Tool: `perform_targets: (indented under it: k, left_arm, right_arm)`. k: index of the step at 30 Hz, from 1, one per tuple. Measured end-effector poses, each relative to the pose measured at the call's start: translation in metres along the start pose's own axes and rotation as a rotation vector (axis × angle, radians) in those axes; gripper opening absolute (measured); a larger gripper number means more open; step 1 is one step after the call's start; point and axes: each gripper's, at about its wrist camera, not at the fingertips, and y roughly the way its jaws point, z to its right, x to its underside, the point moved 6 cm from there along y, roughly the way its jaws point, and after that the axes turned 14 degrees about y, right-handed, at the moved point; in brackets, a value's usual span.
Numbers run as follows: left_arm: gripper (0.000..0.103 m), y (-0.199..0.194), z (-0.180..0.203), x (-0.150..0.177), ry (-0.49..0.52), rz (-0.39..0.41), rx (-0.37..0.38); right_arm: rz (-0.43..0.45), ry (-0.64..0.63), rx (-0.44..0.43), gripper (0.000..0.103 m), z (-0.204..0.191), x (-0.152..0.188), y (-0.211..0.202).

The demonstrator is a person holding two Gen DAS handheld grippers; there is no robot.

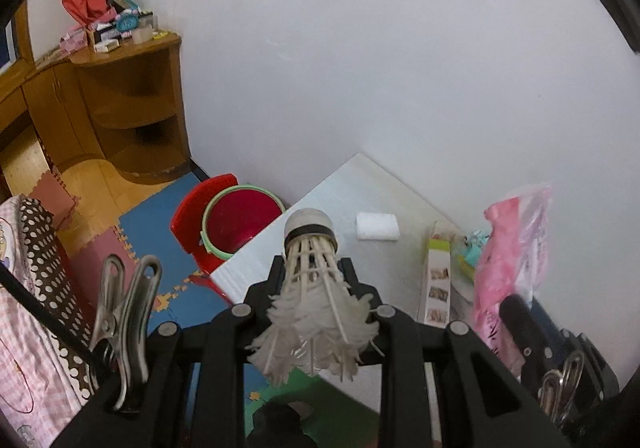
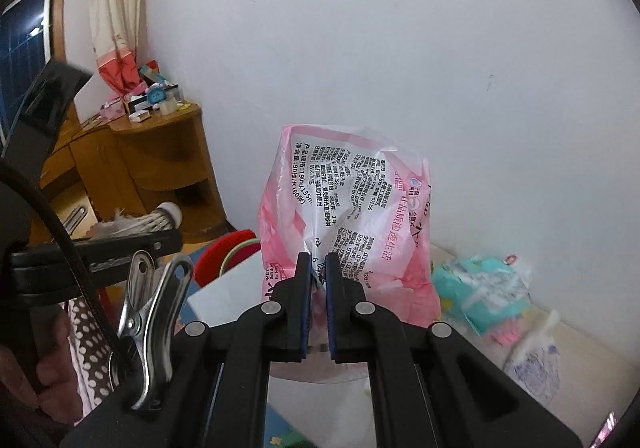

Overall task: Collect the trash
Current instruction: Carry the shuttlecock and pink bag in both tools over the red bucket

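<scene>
The left gripper [image 1: 314, 272] has its jaws clamped on a white feathered shuttlecock [image 1: 314, 288], cork end forward, held above the counter [image 1: 280, 268] near its left edge. The right gripper [image 2: 318, 280] has its jaws pressed together on a pink and clear plastic tissue wrapper [image 2: 348, 200], lifted off the counter. A red bucket [image 1: 240, 220] with a green rim stands on the floor beside the counter's far left corner. 1 white foam block [image 1: 378, 226] lies near the counter's far edge.

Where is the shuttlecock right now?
The shuttlecock sits centre frame in the left wrist view, clamped in the left gripper, cork end forward, above the white table's edge near the red bin.
</scene>
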Motion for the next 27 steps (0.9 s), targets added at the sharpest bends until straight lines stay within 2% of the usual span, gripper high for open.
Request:
perform_targets:
  k: [3, 7, 11, 14, 18, 21, 23, 25, 27]
  left_arm:
    - [0.026, -0.009, -0.006, 0.015, -0.007, 0.018, -0.025]
    - [0.026, -0.001, -0.044, 0.028, -0.090, 0.015, -0.058]
    - [0.026, 0.022, -0.091, 0.031, -0.179, -0.009, -0.062]
    - [0.026, 0.044, -0.125, 0.023, -0.190, -0.003, -0.074]
    - [0.026, 0.086, -0.172, 0.008, -0.235, -0.035, -0.056]
    - [0.026, 0.137, -0.202, -0.004, -0.273, -0.096, -0.018]
    - [0.027, 0.173, -0.218, -0.011, -0.288, -0.122, -0.011]
    - [0.026, 0.207, -0.227, -0.017, -0.299, -0.134, 0.000]
    - [0.026, 0.241, -0.232, -0.020, -0.332, -0.152, 0.040]
  right_arm:
    - [-0.014, 0.019, -0.010, 0.007, 0.005, 0.015, -0.023]
    - [-0.026, 0.027, -0.099, 0.007, -0.008, 0.019, -0.029]
    - [-0.043, -0.059, -0.184, 0.007, -0.043, 0.018, -0.015]
    - [-0.061, -0.080, -0.269, 0.007, -0.064, 0.016, 0.006]
    - [-0.174, -0.043, -0.363, 0.007, -0.092, 0.000, 0.068]
    - [-0.230, -0.111, -0.407, 0.007, -0.126, -0.027, 0.128]
    - [-0.318, -0.132, -0.445, 0.008, -0.153, -0.043, 0.181]
    - [-0.411, -0.151, -0.428, 0.008, -0.172, -0.054, 0.244]
    - [-0.462, -0.159, -0.402, 0.008, -0.187, -0.059, 0.291]
